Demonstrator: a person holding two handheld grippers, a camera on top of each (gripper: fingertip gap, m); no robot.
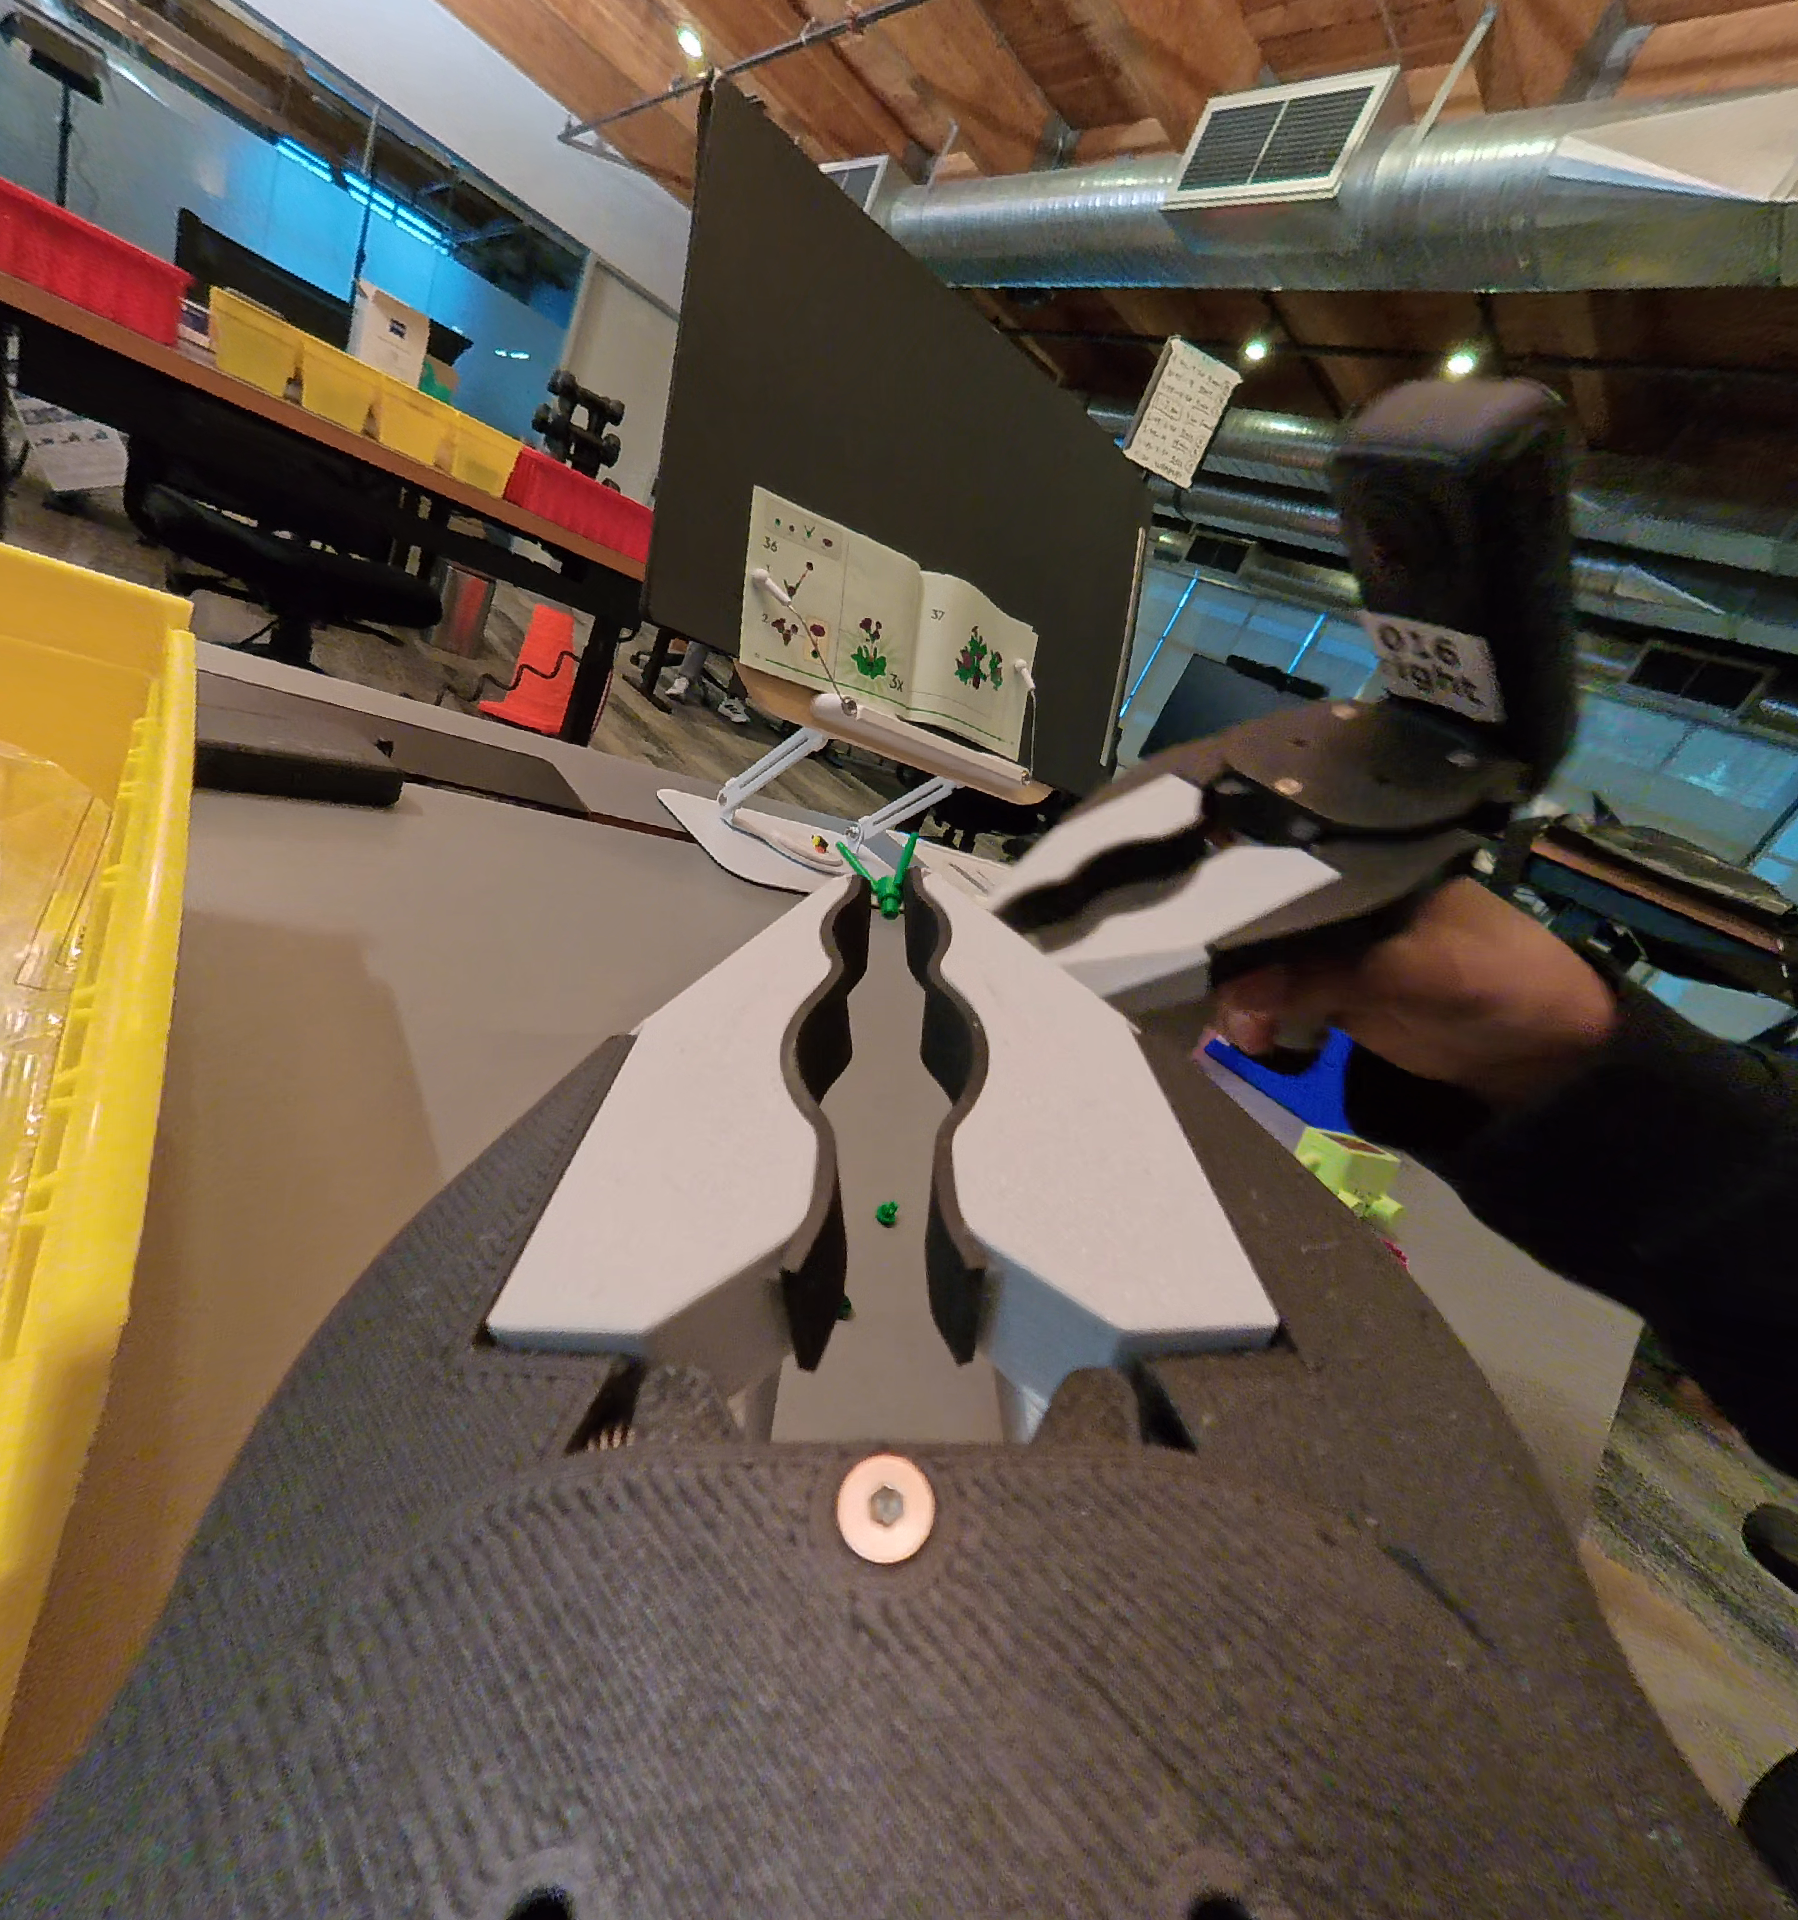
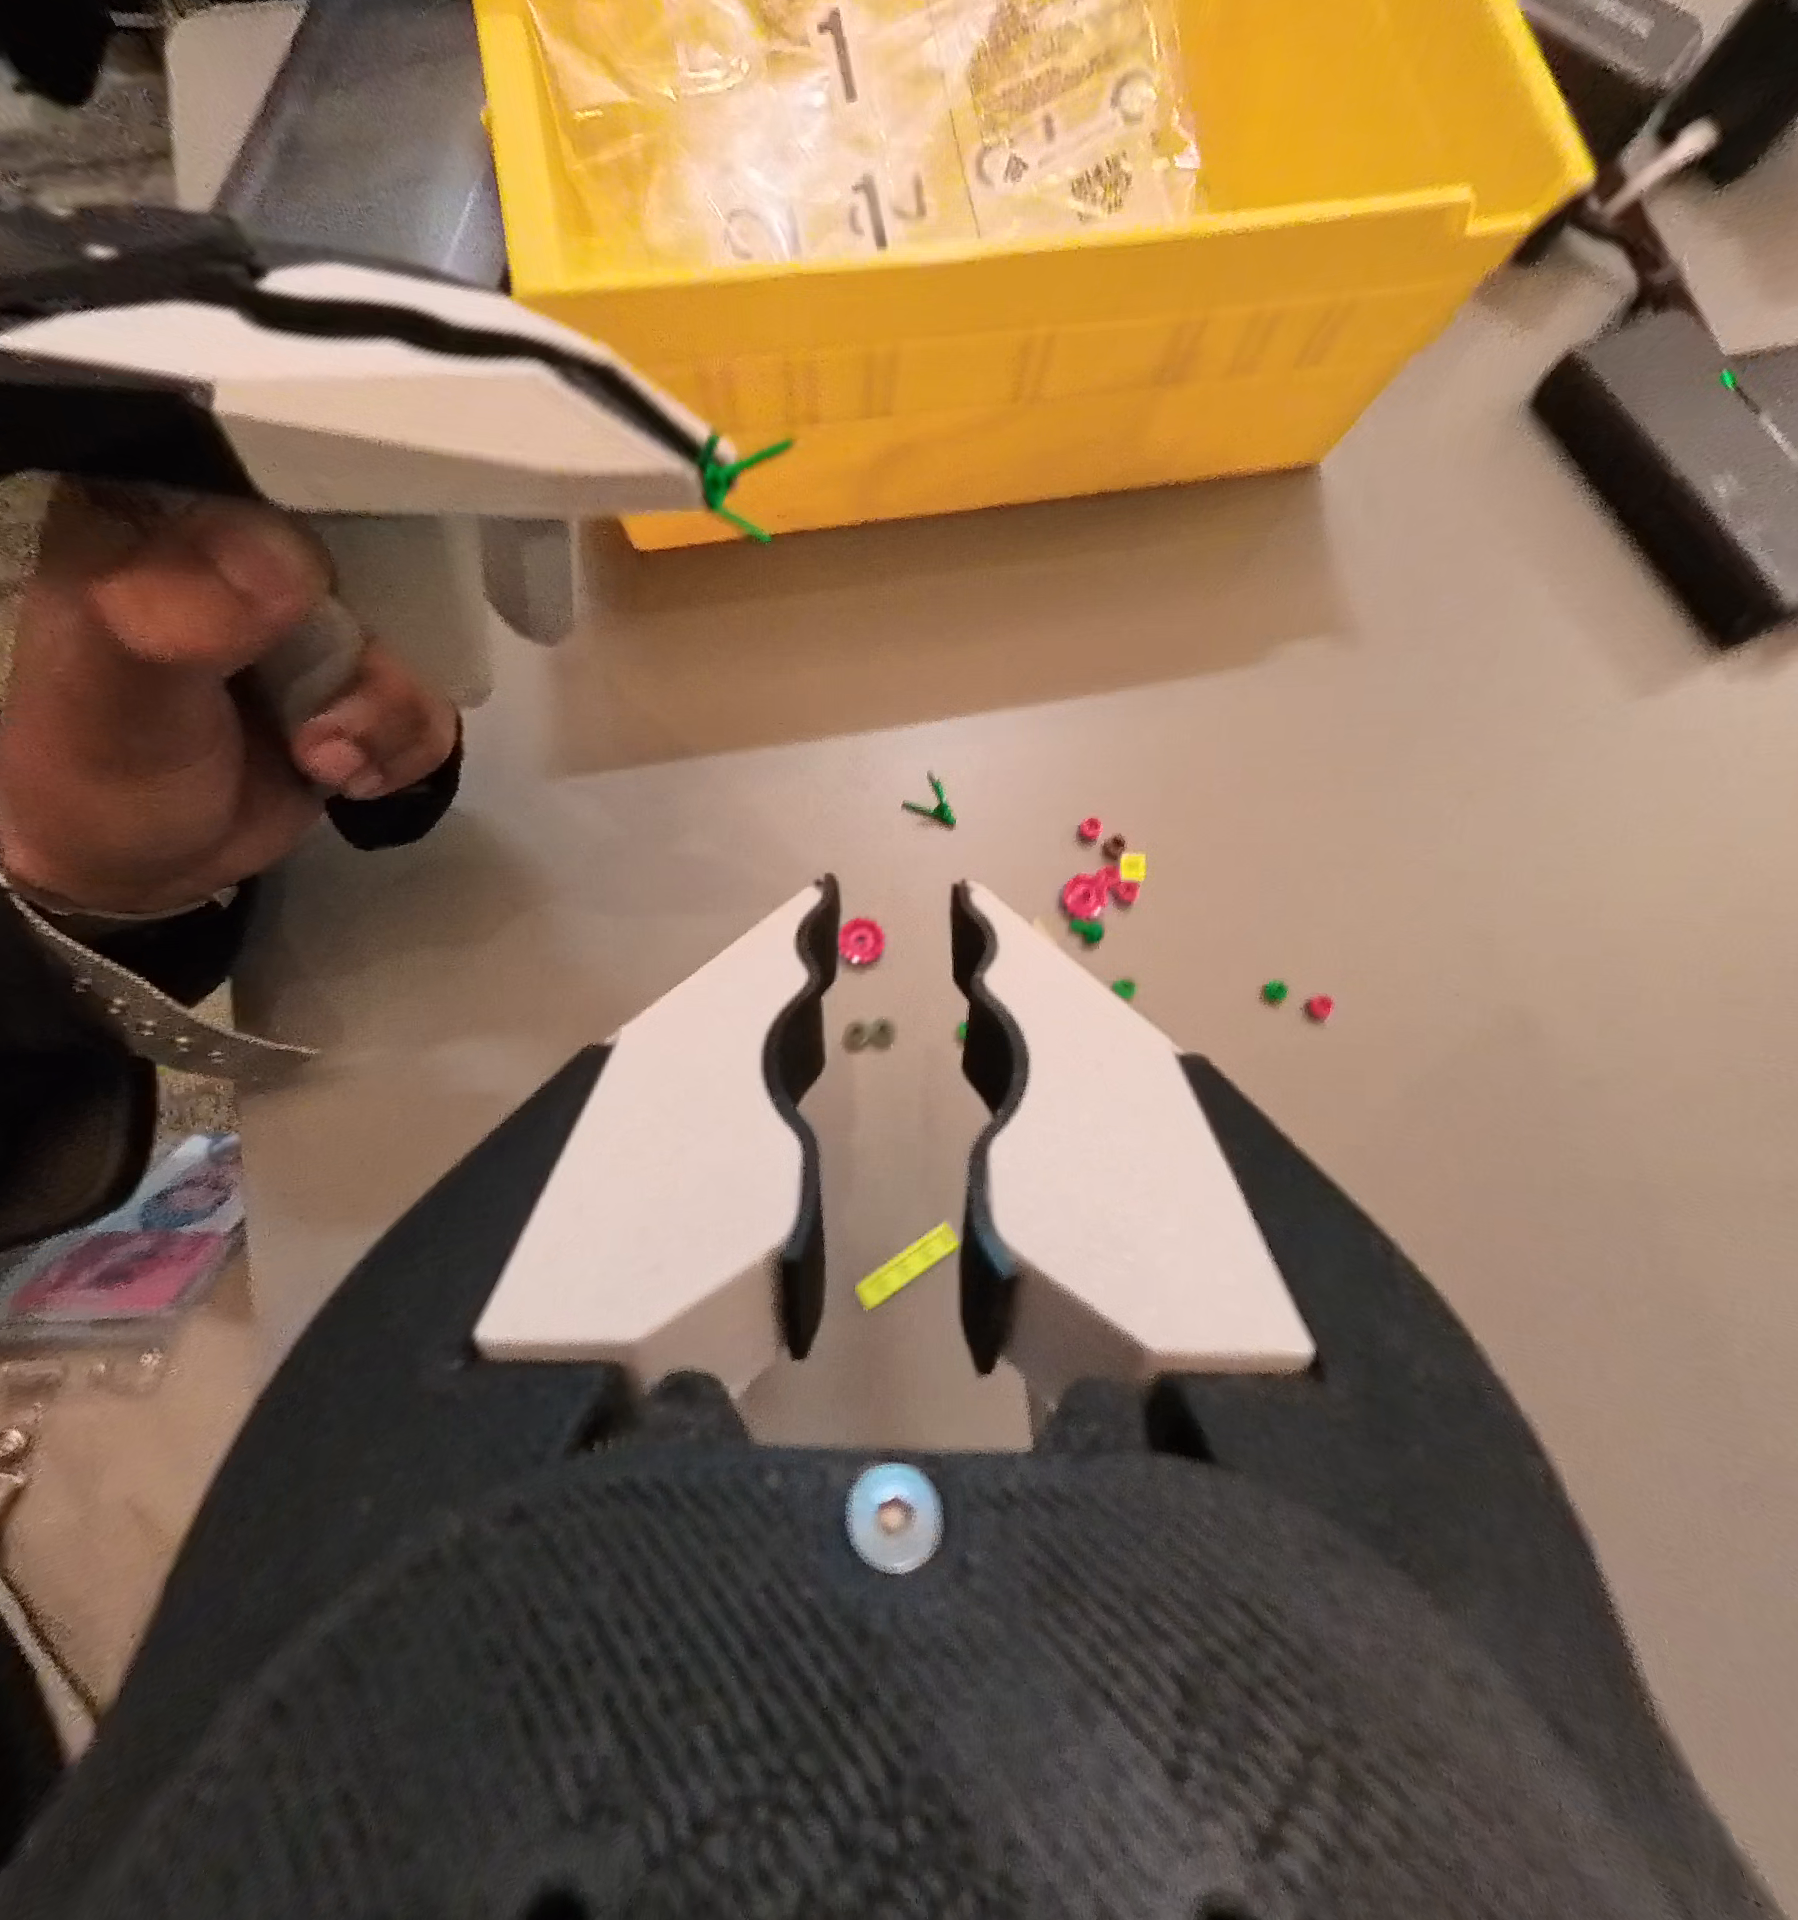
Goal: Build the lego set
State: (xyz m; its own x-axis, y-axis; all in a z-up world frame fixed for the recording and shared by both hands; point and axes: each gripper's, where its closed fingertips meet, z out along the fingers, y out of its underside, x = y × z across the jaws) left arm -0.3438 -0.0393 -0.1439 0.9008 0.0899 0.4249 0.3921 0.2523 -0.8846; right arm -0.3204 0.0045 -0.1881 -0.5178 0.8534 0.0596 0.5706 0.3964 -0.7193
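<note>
2 grippers are ours: left gripper [image 1: 882,891] pinches a green stem piece [image 1: 887,883], right gripper [image 2: 893,902] hangs spread above loose pieces [image 2: 1101,896] awaiting assembly on the table [image 2: 1394,810].

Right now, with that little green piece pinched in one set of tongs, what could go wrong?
The green stem piece is pinched only at the very tips of the left tongs, held above the table; a small slip could drop it. The open right tongs hover low over scattered pink flower pieces and could knock them about.
</note>
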